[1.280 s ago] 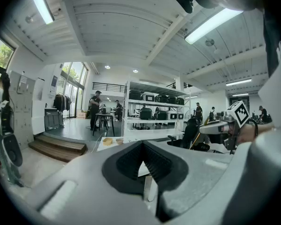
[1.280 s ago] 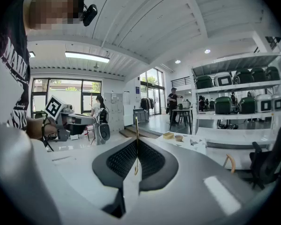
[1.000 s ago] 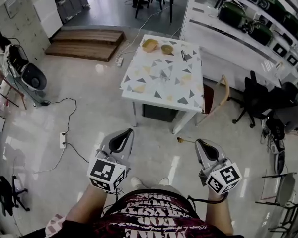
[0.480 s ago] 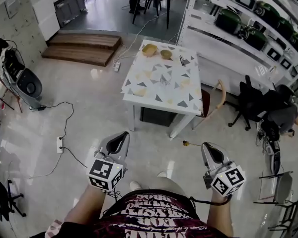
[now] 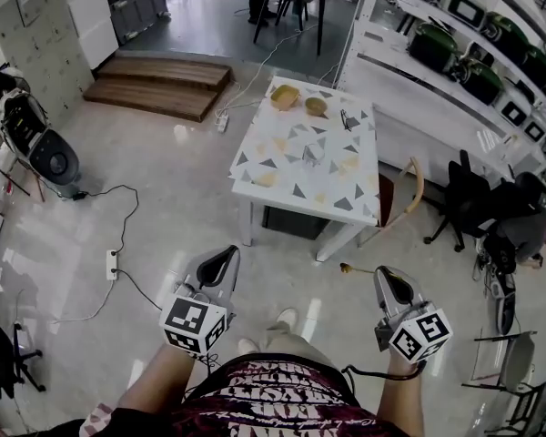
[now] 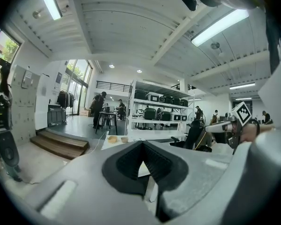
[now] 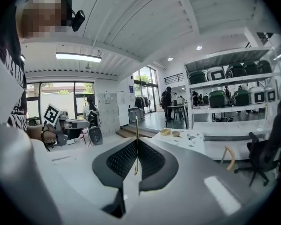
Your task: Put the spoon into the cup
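Currently spoon point(image 7: 136, 125) clamped between right gripper point(image 7: 137, 149) jaws, end protruding forward.

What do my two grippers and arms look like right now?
Both the left gripper and right gripper are light grey shells tapering to black ribbed pads. Each carries a white cube printed with black square markers. A black cable loops from the right one. The person wears a dark shirt with pale lettering.
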A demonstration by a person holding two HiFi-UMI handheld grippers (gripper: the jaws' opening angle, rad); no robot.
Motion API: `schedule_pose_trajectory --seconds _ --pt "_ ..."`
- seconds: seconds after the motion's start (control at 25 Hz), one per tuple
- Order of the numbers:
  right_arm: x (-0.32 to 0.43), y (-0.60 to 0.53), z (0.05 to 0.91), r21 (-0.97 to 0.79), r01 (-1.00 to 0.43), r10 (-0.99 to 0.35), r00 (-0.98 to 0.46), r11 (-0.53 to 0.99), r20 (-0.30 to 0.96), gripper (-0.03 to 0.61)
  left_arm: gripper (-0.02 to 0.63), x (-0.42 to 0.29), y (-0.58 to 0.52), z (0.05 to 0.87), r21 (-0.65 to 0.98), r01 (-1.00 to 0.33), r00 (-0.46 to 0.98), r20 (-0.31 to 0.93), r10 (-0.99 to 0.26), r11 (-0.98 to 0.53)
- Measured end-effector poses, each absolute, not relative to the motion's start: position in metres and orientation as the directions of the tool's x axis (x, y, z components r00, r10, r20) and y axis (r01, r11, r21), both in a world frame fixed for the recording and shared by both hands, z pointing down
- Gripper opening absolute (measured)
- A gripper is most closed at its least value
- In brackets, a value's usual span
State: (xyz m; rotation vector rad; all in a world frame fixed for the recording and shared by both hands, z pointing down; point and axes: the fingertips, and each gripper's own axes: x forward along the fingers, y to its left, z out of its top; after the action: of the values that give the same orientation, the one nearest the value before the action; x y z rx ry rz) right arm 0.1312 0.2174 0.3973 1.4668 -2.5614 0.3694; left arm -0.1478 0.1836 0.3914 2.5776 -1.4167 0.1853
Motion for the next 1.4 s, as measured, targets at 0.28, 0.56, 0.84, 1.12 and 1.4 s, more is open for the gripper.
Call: schedule_pose_trajectory --seconds 0.28,0.56,0.84,1.12,1.4 --pt "0.134 0.174 0.401 -0.151 -0.857 -0.820 -0.515 0.492 0.249 0.032 0.000 -0.140 0.141 0.383 0.096 -0.846 0.534 0.182 -0.826 -0.525" --pt "0.149 0.134 0.403 -0.164 -0.859 -0.825 -0.512 0.485 0.239 0.032 0.000 -0.116 0.104 0.383 0.092 -0.829 0.559 0.186 -0.808 -0.552" --pt "0.159 0.100 0.411 -0.187 -0.846 -0.815 -0.532 0.499 0.229 0.032 0.000 -0.104 0.075 0.391 0.073 -0.835 0.547 0.223 -0.807 -0.546" --pt "0.177 0.066 0.412 -0.205 -0.833 -0.806 -0.550 0.513 0.219 0.032 0.000 -0.086 0.044 0.387 0.049 -0.840 0.535 0.239 -0.811 -0.540" --pt "0.206 0.036 0.415 -0.213 -0.828 -0.802 -0.557 0.518 0.215 0.032 0.000 -0.057 0.018 0.383 0.034 -0.847 0.523 0.237 -0.819 -0.531"
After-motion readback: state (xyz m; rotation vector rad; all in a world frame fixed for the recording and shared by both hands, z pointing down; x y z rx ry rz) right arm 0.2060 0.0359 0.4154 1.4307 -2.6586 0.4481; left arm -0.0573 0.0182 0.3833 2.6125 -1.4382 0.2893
